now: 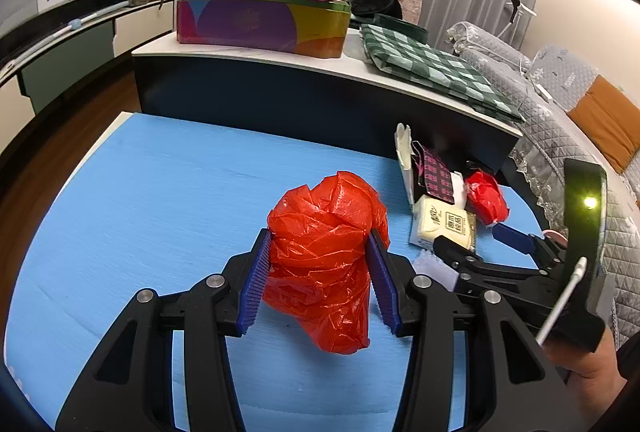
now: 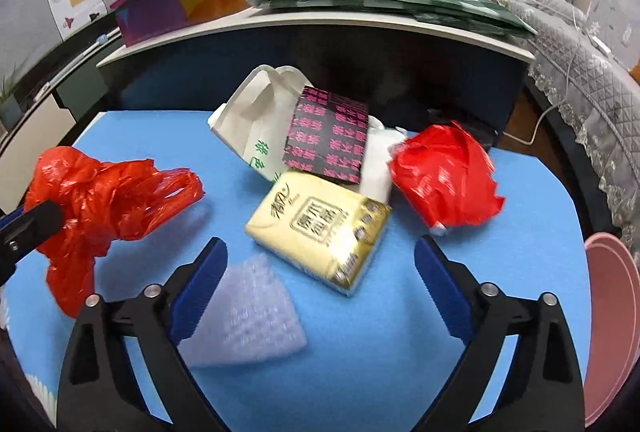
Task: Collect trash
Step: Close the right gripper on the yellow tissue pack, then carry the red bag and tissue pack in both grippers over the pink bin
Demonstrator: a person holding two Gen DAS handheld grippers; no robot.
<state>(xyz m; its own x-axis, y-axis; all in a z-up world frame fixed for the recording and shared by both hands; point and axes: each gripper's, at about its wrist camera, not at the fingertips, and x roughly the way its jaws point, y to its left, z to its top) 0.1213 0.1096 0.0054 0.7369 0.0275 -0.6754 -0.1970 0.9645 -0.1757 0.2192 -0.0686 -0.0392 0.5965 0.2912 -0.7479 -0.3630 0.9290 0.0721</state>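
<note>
Trash: a loose pile on the blue mat (image 2: 360,352), with the tissue pack (image 2: 320,232) at its middle; all places below are given from that pack.
Red bag (image 1: 324,264): well left of the pack, standing tall and crumpled, pinched between the jaws of the left gripper (image 1: 320,272).
Left gripper state: clamped on the red bag, pads pressed into both flanks.
Bubble wrap (image 2: 248,316): just left of and nearer than the pack, beside the left finger of the right gripper (image 2: 320,292).
Red wad (image 2: 448,175): just right of the pack.
Patterned box (image 2: 326,137): behind the pack, overlapping its far edge.
White bag (image 2: 252,115): behind and left, under the box.
Right gripper state: spread wide, holding nothing.
Key relation: the pack lies straight ahead of the right gripper, between its fingertips, long axis slanting from far left to near right.
Nearer arm: right.
Right pose: low, tilted down at the mat.
</note>
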